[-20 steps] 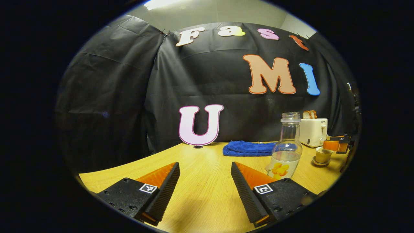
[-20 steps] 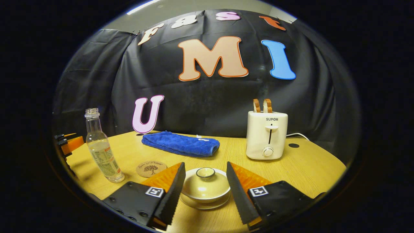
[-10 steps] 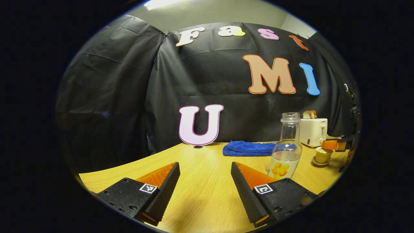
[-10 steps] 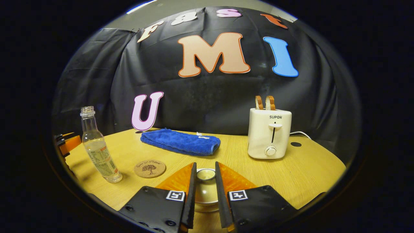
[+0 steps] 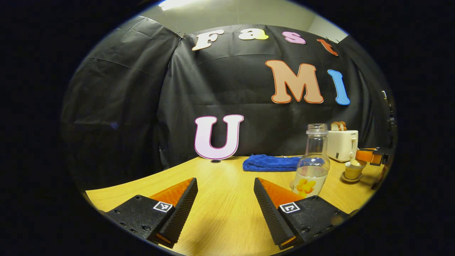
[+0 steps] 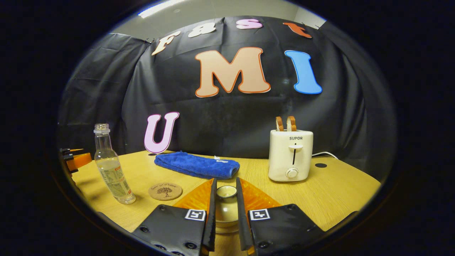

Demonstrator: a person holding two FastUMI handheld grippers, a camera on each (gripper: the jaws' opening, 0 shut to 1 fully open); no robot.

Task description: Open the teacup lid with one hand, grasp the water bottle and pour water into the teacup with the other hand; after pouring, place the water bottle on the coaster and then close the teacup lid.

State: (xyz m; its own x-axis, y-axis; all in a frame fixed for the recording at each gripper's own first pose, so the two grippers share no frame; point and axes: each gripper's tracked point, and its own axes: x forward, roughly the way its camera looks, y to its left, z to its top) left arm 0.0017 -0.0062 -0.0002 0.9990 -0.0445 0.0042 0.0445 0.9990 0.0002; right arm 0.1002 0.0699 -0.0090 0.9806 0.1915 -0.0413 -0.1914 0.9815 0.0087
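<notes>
My right gripper (image 6: pixel 225 182) is shut on the knob of the cream teacup lid (image 6: pixel 226 210). In the left gripper view the lid (image 5: pixel 356 163) hangs just above the teacup (image 5: pixel 352 172), which sits on its saucer, with the right gripper (image 5: pixel 368 155) holding it. The clear water bottle (image 6: pixel 112 170) stands uncapped and partly filled at the left, and the round cork coaster (image 6: pixel 165 191) lies just right of it. My left gripper (image 5: pixel 225 186) is open and holds nothing, low over the table, with the bottle (image 5: pixel 312 163) ahead on its right. The left gripper (image 6: pixel 76 160) sits left of the bottle.
A white toaster (image 6: pixel 290 154) with two bread slices stands at the back right of the wooden table (image 6: pixel 337 188). A folded blue towel (image 6: pixel 197 165) lies along the back by the black cloth wall. A cable hole (image 6: pixel 320 165) is right of the toaster.
My right gripper closed on the lid knob and has raised the lid slightly off the teacup. The left gripper has barely moved and stays open.
</notes>
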